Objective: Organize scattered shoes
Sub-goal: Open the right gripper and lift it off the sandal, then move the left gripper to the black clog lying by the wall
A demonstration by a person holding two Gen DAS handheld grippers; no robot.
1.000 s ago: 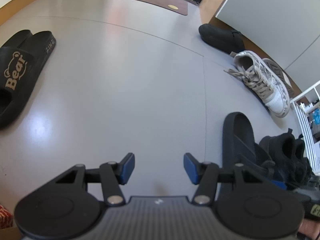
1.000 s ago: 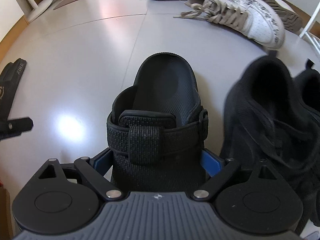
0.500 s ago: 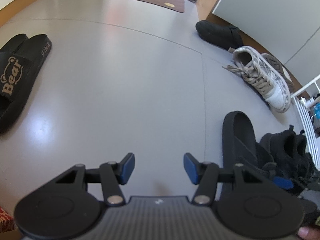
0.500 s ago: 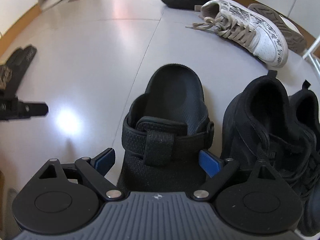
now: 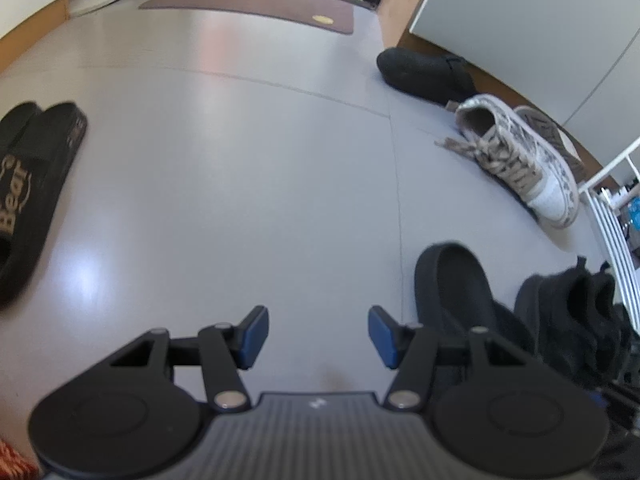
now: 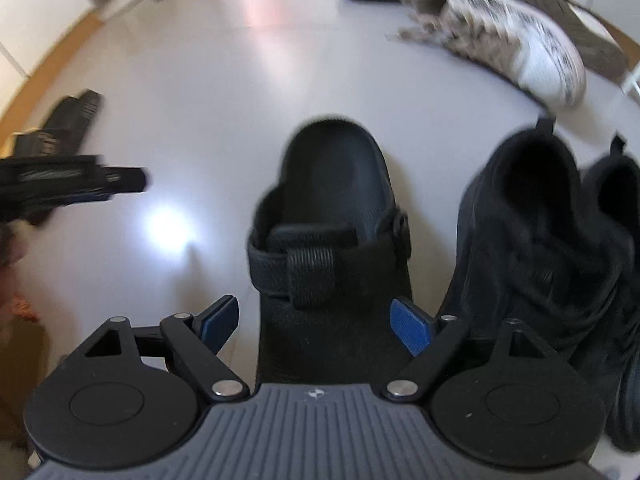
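The right gripper [image 6: 316,322] hangs over the black sandal [image 6: 332,240] at twelve o'clock, jaws closing, untouching (left gripper [image 5: 318,336] open, empty) — closing off-centre could nudge it into the black sneaker [image 6: 536,240].

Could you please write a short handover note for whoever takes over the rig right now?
Left gripper: jaws open, nothing between them, over bare grey floor.
Right gripper: jaws closing, pads clear of the black strap sandal below; nothing held.
Placed: the sandal sits beside the pair of black sneakers, next to the white wire rack.
Left to do: the white patterned lace-up sneaker lying by its overturned mate, the black clog near the wall, and the black "Bear" slides far left are scattered.
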